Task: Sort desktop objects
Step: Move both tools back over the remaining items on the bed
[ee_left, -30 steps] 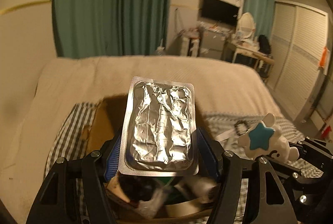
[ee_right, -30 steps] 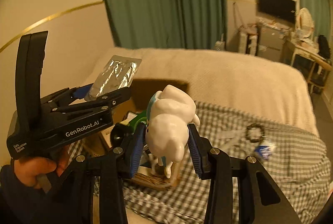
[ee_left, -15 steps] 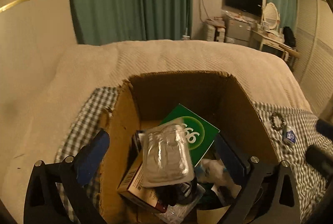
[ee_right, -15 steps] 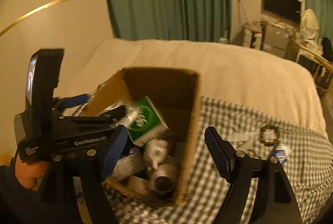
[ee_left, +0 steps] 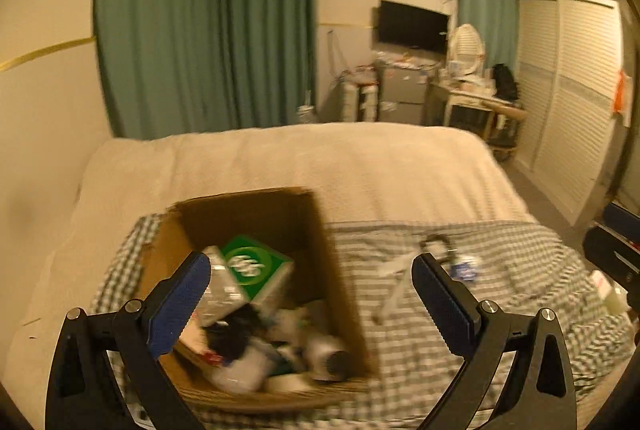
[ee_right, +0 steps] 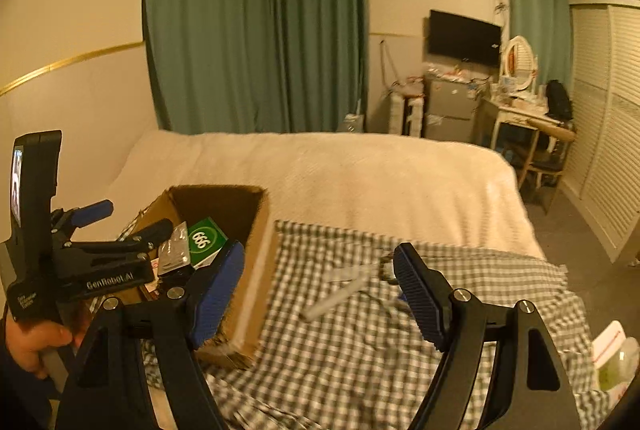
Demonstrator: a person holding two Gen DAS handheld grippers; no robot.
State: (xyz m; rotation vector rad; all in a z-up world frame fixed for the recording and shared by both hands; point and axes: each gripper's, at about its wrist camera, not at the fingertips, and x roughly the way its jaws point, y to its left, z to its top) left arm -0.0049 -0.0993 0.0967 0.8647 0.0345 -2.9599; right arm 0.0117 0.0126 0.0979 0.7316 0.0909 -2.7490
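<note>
Both sets of jaws had just sprung apart and gripped nothing: the left gripper (ee_left: 310,294) hung over the cardboard box (ee_left: 320,250), the right gripper (ee_right: 320,276) beside it above the checked cloth (ee_right: 360,350). The foil pack (ee_left: 218,290), blurred, seemingly lay inside against the green carton (ee_left: 256,266).

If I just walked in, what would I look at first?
Probably the cardboard box on the checked cloth, crammed with stuff, a green carton sticking up on top. Then the tall green curtains behind the bed, and both empty grippers' blue fingers up close.
</note>
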